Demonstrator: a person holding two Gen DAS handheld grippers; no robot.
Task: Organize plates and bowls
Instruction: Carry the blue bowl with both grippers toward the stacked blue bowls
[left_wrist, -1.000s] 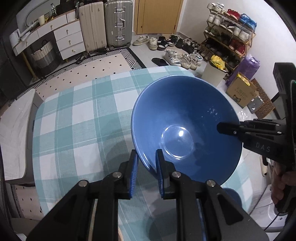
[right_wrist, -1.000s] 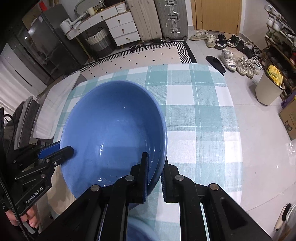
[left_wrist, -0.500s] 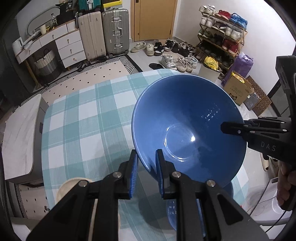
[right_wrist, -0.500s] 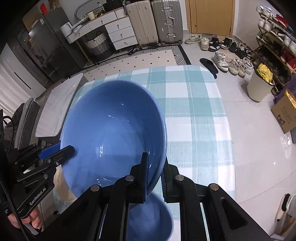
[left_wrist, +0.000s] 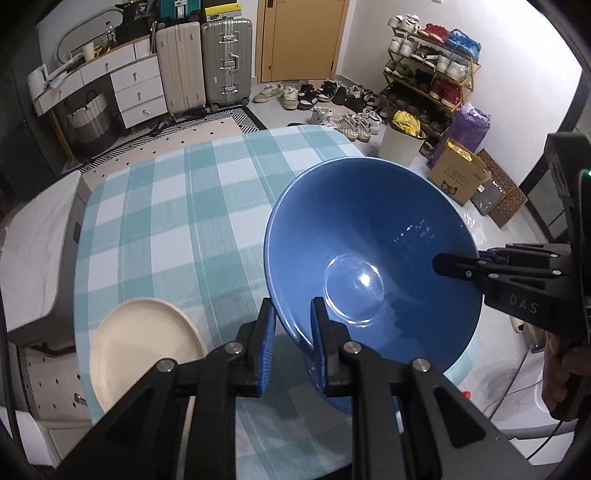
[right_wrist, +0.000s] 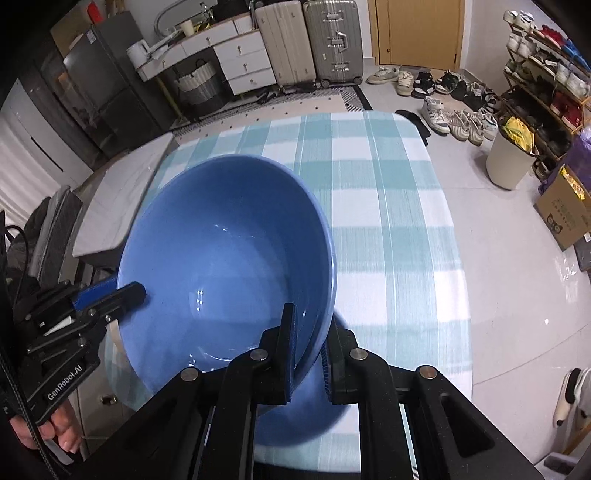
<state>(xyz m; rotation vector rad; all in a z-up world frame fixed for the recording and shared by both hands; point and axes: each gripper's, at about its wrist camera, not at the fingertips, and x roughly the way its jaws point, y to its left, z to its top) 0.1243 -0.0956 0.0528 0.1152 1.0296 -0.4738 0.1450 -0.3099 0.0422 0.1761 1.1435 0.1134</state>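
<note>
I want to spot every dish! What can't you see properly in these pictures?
- Second blue bowl, right wrist view: mostly hidden under the held big glossy blue bowl and the right gripper.
- Cream round plate, left wrist view: its near edge is covered by the left gripper.

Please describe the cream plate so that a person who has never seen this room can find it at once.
Start at the table with the teal and white checked cloth. At its near left corner lies the cream plate, flat, round and empty. The only other dishes are blue: a big bowl clamped at the rim by both grippers, and another blue dish under it.
</note>
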